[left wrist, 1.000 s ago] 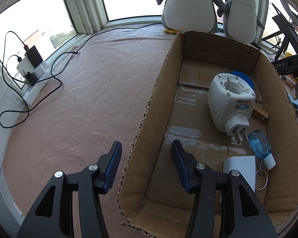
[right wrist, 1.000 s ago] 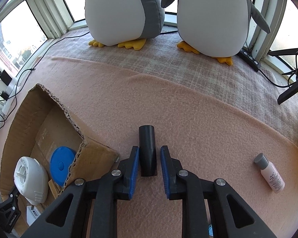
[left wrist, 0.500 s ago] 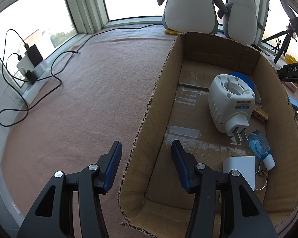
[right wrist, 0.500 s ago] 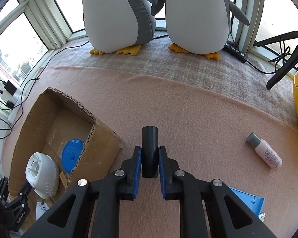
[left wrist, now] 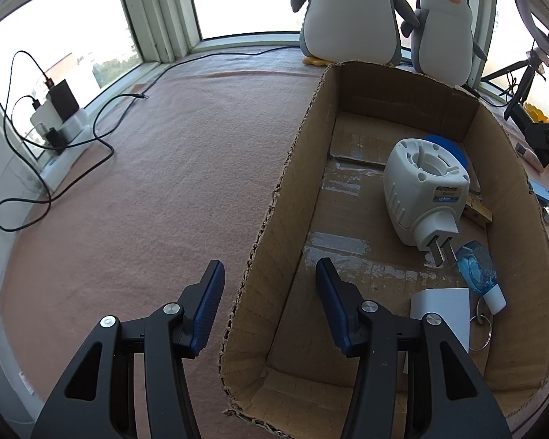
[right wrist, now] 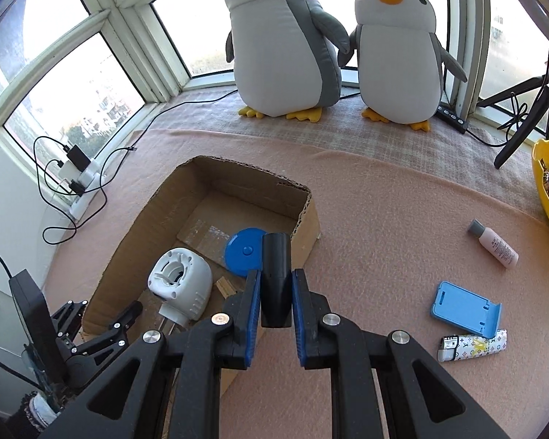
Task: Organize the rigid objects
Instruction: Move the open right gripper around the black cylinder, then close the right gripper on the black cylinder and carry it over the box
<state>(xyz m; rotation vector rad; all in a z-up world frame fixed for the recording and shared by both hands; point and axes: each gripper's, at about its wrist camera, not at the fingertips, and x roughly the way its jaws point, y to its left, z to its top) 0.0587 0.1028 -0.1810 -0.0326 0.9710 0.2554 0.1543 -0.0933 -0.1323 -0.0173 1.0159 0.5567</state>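
Observation:
My right gripper (right wrist: 276, 292) is shut on a black cylinder (right wrist: 276, 256) and holds it in the air above the right wall of the open cardboard box (right wrist: 238, 179). Inside the box (left wrist: 402, 87) lie a white plug-in device (left wrist: 424, 190), a blue disc (right wrist: 243, 250), a blue keyring bottle (left wrist: 477, 274), a white block (left wrist: 443, 311) and a wooden peg (left wrist: 477, 214). My left gripper (left wrist: 269, 303) stands open astride the box's left wall near its front corner, one finger outside and one inside, the pads clear of the cardboard.
On the pink blanket right of the box lie a pink bottle (right wrist: 494, 243), a blue phone stand (right wrist: 465, 309) and a lighter (right wrist: 474, 344). A yellow bowl (right wrist: 547, 183) sits at the far right. Two plush penguins (right wrist: 282, 44) stand at the window. A power strip with cables (left wrist: 58, 124) lies left.
My right gripper has lifted the black cylinder off the blanket and carried it left, up over the box's right wall. The left gripper and the box have stayed put.

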